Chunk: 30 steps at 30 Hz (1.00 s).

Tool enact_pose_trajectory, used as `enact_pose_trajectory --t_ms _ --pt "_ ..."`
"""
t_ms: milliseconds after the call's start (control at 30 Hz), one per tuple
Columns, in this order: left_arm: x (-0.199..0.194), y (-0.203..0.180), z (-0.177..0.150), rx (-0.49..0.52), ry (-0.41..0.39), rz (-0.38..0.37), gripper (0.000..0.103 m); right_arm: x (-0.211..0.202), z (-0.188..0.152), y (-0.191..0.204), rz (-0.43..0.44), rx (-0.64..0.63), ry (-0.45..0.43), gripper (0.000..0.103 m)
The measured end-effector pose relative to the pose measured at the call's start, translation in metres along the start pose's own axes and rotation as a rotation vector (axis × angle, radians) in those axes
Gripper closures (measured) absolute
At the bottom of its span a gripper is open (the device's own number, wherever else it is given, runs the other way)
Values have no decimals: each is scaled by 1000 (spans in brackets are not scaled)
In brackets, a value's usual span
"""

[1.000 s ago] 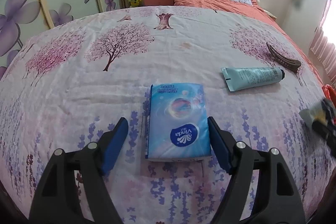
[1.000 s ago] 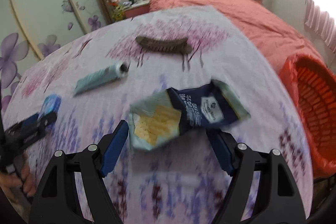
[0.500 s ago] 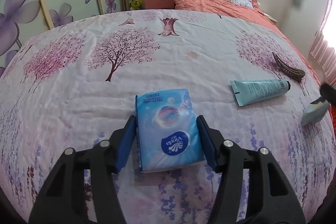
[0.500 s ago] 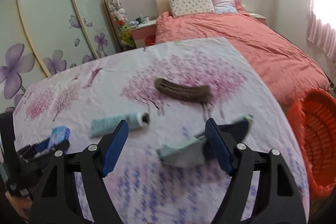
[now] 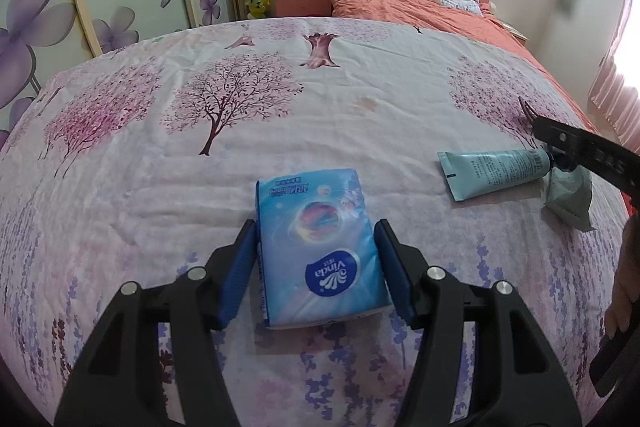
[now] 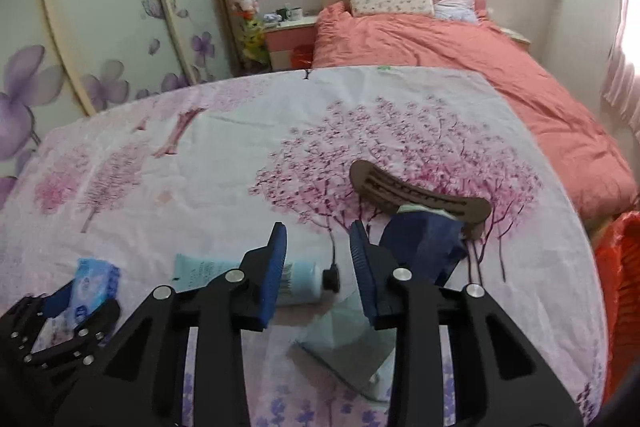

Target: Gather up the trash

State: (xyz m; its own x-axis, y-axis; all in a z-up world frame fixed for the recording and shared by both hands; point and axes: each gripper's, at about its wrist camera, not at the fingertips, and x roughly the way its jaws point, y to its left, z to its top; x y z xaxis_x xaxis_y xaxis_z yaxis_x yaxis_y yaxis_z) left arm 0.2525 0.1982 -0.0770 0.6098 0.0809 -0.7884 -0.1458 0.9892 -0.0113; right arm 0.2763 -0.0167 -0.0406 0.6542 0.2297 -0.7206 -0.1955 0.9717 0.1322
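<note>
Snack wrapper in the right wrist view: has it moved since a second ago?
Yes. The snack wrapper now hangs off the right gripper, up against the hair clip, no longer flat on the bedspread nearer the camera.

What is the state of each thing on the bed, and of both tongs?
Tissue pack: lying flat, clamped at its sides.
Left tongs: shut on the pack.
Tube: lying flat, cap on.
Hair clip: lying untouched.
Snack wrapper: crumpled, against one finger of the right tongs.
Right tongs: closing, nothing pinched between the pads yet.
</note>
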Motion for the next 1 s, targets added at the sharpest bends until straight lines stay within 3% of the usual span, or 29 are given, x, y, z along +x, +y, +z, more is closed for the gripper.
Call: enact_pose_trajectory --t_ms 200,400,500,767,900,1000 --pt "0 0 0 1 0 -2 45 -19 -11 -13 52 17 -10 69" --pt "0 0 0 1 0 -1 45 -15 -16 -20 -36 41 -13 69" --pt "0 0 0 1 0 -1 45 -19 -21 -21 -96 26 -35 53" --pt "0 0 0 1 1 -1 45 -45 -35 -45 -118 96 -117 52" --pt "0 0 0 1 1 -1 45 -51 -35 -58 -145 137 -124 38" --pt "0 0 0 2 1 0 45 -48 -37 -70 -170 184 -98 34"
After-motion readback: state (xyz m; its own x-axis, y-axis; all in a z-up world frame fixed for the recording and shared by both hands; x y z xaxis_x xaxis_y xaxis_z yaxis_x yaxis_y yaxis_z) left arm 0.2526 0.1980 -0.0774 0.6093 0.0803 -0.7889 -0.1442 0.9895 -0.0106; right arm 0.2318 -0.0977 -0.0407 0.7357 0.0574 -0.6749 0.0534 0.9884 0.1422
